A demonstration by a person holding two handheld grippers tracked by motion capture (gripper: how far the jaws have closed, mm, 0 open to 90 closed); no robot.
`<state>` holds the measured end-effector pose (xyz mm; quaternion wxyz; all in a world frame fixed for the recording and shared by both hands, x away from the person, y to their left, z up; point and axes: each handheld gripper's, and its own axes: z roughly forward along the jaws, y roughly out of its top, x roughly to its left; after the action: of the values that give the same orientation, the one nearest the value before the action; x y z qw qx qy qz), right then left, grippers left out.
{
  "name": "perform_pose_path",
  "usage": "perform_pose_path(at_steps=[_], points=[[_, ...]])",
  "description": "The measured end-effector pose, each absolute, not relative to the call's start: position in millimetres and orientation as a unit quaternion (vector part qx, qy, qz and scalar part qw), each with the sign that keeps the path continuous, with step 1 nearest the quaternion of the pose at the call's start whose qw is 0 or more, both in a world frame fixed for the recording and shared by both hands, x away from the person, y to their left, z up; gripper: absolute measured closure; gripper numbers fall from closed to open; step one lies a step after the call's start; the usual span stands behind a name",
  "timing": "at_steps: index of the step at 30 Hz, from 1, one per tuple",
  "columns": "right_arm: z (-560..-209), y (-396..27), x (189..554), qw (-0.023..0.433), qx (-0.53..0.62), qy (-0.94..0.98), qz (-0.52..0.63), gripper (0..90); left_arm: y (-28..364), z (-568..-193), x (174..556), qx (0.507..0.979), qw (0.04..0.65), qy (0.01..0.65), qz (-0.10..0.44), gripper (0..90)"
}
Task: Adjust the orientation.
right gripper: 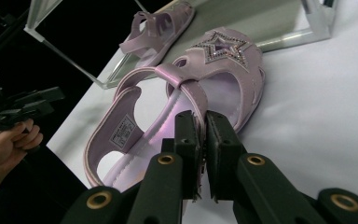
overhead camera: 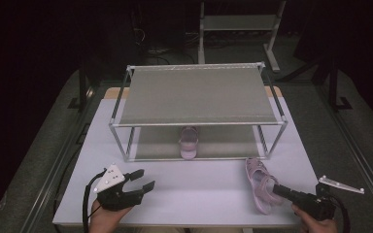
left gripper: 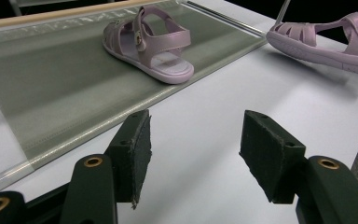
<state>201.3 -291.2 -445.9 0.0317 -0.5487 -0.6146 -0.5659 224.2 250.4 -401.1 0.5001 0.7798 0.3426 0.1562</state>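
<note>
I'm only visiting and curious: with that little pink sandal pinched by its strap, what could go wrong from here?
The right gripper pinches just the thin strap of the sandal, so the shoe may swing or slip free when lifted. Swinging, it could knock the rack's front post on the way in. It might also bump the sandal on the lower shelf.

On the counter (overhead camera: 199, 189) stands a rack (overhead camera: 199, 97); one sandal (overhead camera: 189, 141) lies on its lower shelf, another sandal (overhead camera: 260, 183) before its right corner.

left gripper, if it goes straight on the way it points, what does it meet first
Probably the rack's lower shelf, with the sandal on it further along. The left gripper is open over bare table; depth is unclear.
</note>
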Motion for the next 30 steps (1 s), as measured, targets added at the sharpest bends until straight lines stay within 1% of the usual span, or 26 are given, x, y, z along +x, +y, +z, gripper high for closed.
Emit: perform_pose_path(at_steps=[18,30], points=[[-444.5,-287.0,206.8,0.047,-0.529,-0.615,-0.582,83.5,253.1,-400.4,224.2,0.778,0.500,0.346,0.158,42.2],[-443.2,-286.6,207.7,0.054,-0.524,-0.612,-0.590,83.4,252.8,-401.6,224.8,0.775,0.499,0.355,0.160,37.9]])
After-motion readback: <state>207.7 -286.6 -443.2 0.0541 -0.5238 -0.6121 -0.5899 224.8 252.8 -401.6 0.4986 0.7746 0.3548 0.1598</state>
